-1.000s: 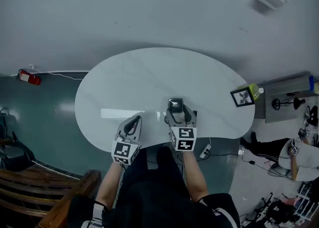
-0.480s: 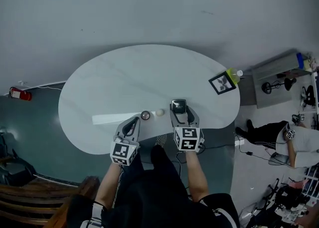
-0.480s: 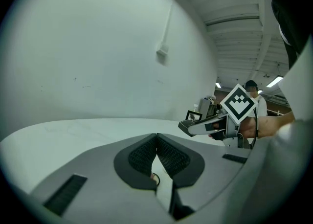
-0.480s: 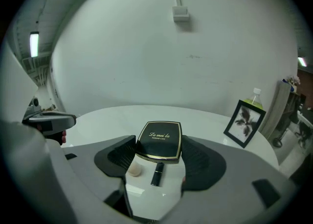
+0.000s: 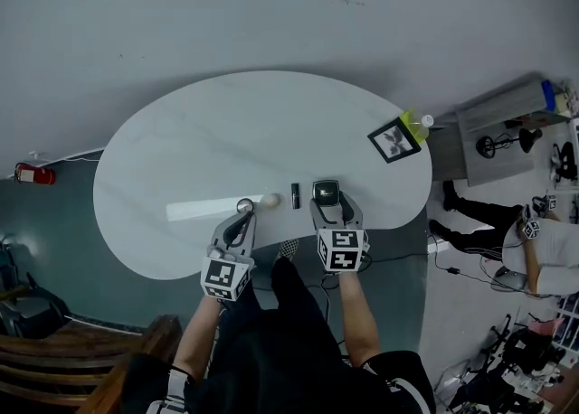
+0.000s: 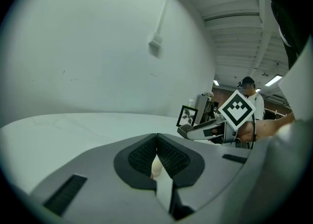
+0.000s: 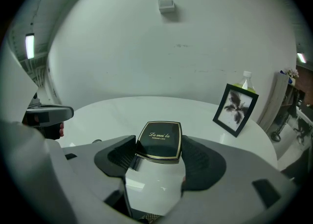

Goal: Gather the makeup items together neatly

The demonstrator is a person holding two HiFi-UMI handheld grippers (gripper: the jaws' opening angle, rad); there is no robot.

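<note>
Nearest me, the left gripper [image 6: 156,139] has its jaws brought together until the dark ribbed pads meet at the tips. A sliver of something pale beige [image 6: 155,167] shows in the slit behind them, and I cannot tell whether it is pinched there or lies on the table beyond. The right gripper [image 5: 326,201] sits just beside it, level with it, and its jaws are closed on a black square compact with a gold rim [image 7: 159,141], one pad on each side and the lid facing up with gold lettering on it. Both tools hang over the near edge of the white oval marble-look table [image 5: 217,132]. Just past the left tips a small round dark-rimmed pot [image 5: 244,206] rests on the table; right of it lies a beige egg-shaped sponge [image 5: 270,199], and right of that a short black stick [image 5: 295,195], end-on to me. The three form a loose row with small gaps between them, and the stick lies near the compact. The middle of the table is bare white. At the far right edge a black-framed picture of a dark plant [image 7: 235,108] stands upright, angled towards me, and a yellow-green bottle with a white cap [image 7: 247,81] stands behind it. A plain grey wall closes the view.
</note>
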